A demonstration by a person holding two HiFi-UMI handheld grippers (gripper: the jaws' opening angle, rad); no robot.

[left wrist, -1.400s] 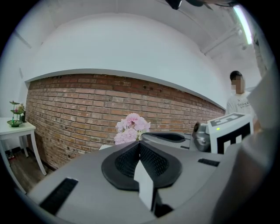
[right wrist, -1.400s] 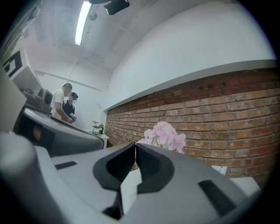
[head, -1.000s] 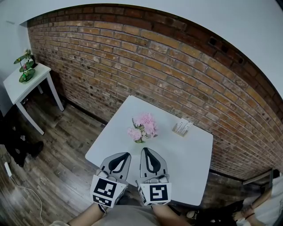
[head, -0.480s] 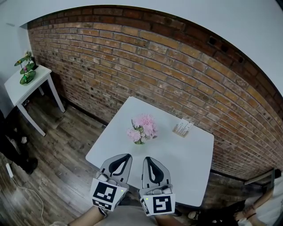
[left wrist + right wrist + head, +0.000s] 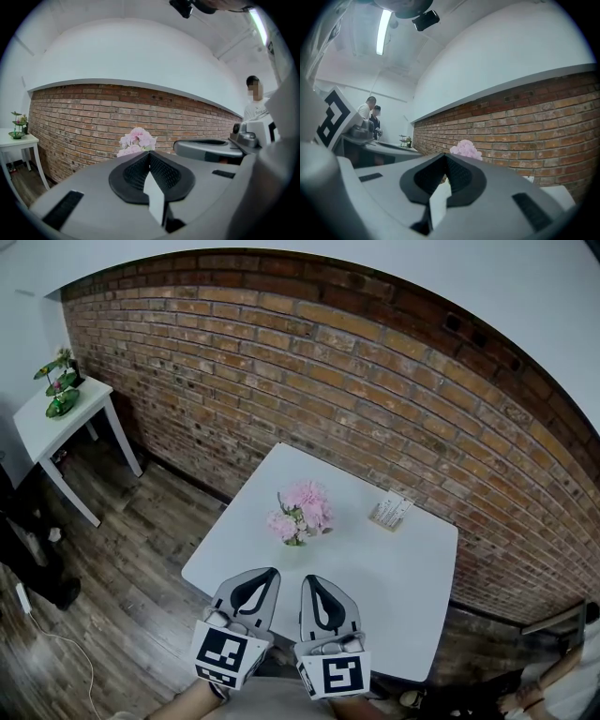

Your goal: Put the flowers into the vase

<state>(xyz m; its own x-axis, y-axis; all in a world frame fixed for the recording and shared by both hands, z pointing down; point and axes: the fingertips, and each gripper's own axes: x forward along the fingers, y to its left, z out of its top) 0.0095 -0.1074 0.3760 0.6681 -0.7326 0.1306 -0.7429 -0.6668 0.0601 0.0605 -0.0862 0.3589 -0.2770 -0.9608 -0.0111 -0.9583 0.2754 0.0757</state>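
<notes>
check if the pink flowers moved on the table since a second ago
No. The pink flowers keep the same spot on the white table, left of the small box.

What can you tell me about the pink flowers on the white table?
The flowers are a small bunch of fluffy, pale pink blooms with green leaves below. They stand upright on the white table, with the brick wall behind. What holds them at the bottom is too small to make out. Nothing else touches them.
</notes>
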